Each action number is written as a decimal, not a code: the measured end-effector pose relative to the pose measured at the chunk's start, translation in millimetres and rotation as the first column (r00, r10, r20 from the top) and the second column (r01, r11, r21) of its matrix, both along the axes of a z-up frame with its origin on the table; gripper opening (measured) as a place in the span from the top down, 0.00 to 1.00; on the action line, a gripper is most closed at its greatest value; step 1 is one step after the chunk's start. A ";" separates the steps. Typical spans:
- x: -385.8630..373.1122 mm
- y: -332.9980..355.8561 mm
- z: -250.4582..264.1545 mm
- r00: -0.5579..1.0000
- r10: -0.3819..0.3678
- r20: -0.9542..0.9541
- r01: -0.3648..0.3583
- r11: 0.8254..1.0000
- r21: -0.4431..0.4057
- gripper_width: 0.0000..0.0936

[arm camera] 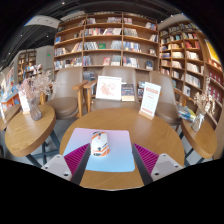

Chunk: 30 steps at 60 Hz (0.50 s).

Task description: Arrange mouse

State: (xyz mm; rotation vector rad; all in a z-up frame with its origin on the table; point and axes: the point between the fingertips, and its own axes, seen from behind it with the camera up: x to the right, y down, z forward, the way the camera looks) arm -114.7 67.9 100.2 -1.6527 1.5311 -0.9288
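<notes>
**Mouse on its mat, between open fingers**

At the bottom of the frame the gripper (109,160) is seen spread open, its pink pads (76,156) set apart at either side. Between them, at lower centre, a small white mouse (100,145) is seen resting on a pale blue mat (118,152), untouched by either finger. The mouse is judged light, rigid and smooth-shelled, so likely slippery; it is best taken across its two long sides near the middle. The mat lies on a round wooden table (125,122). Beyond, at centre, upright sign cards (109,88) are seen, and bookshelves (105,40) fill the upper frame.
</notes>
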 end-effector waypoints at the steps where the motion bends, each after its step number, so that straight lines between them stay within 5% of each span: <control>1: -9.4 -3.6 3.6 1.000 -0.002 0.002 0.002 1.000 -0.007 0.08; 30: -166.7 -70.0 14.5 0.999 -0.007 0.031 0.008 1.000 -0.009 0.08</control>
